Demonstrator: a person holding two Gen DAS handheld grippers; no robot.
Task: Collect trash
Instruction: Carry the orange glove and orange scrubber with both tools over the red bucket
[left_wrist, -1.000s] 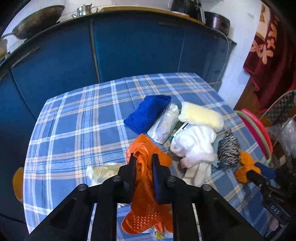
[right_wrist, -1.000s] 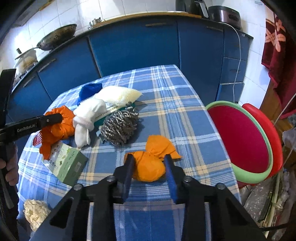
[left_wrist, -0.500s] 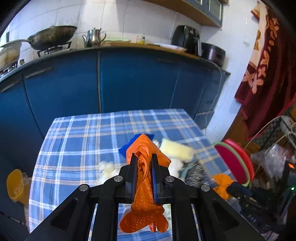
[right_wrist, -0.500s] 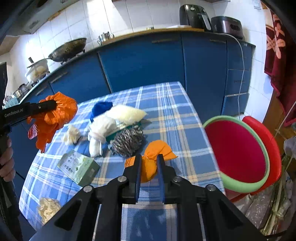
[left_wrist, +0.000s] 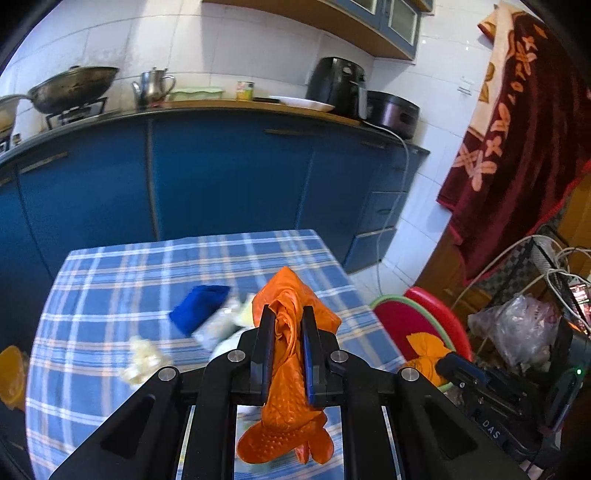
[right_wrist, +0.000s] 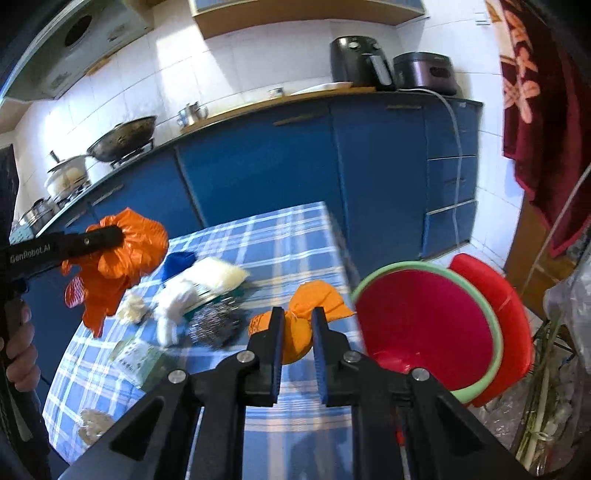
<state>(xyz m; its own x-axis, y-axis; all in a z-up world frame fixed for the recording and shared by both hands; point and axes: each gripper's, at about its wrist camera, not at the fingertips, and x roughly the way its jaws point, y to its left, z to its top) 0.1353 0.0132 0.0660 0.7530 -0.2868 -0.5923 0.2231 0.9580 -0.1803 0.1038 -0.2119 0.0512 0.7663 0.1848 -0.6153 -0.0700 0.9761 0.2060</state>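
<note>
My left gripper is shut on an orange rubber glove, held in the air above the blue plaid table; the glove also shows in the right wrist view. My right gripper is shut on an orange knotted bag, lifted near the table's right edge, beside a red basin with a green rim. The bag and the basin also show in the left wrist view.
On the table lie a blue cloth, a yellow sponge, a white glove, a steel scourer, a green box and crumpled wads. Blue cabinets stand behind. A plastic bag and cables are at the right.
Both grippers have risen higher above the table with their loads. The right gripper has moved right, nearer the red basin.
</note>
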